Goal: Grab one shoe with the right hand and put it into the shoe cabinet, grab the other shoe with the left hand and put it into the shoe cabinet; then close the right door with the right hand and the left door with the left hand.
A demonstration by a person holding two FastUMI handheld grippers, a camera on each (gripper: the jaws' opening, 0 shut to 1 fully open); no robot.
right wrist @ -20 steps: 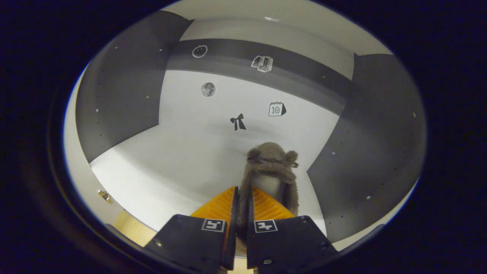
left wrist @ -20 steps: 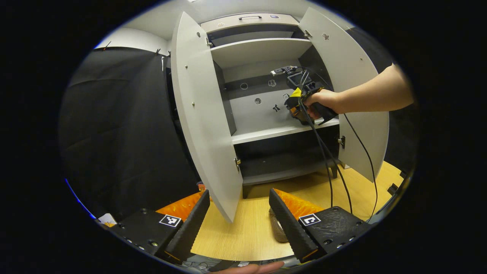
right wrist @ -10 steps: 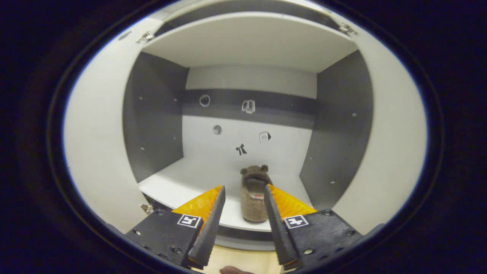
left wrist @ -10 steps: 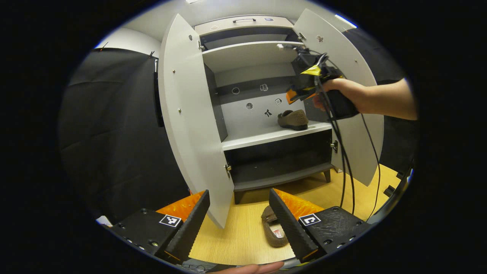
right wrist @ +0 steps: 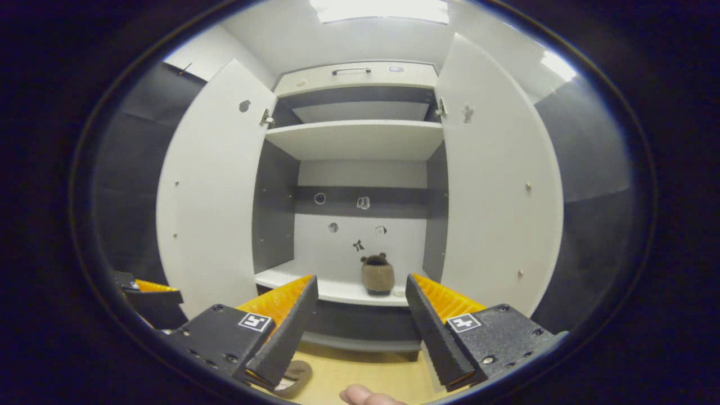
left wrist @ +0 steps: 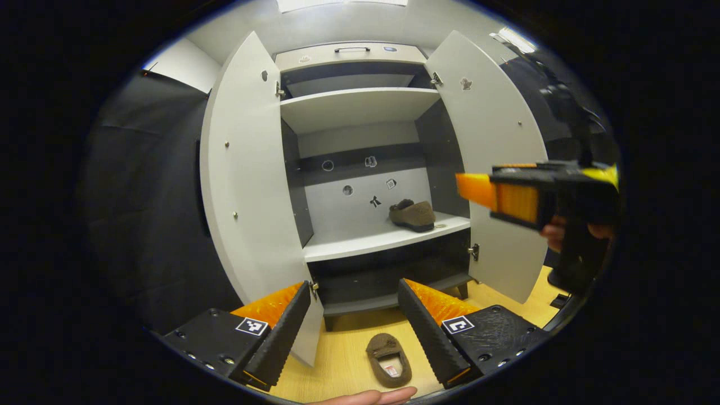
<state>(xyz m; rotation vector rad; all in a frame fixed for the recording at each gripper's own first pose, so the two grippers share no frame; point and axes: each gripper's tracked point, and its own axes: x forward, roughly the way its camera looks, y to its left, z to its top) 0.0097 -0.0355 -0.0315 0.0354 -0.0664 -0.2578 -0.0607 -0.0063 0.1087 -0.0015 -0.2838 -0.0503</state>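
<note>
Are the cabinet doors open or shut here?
Open. Both the left door and right door stand swung out, showing the shelves and one shoe inside the cabinet.

No legible text, only small stickers (right wrist: 358,244) inside cabinet (right wrist: 349,134)

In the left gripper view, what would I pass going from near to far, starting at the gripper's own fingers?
Left gripper → brown shoe on the floor → open cabinet doors, left door and right door → second shoe on the shelf → stickers on the cabinet's back panel.
</note>
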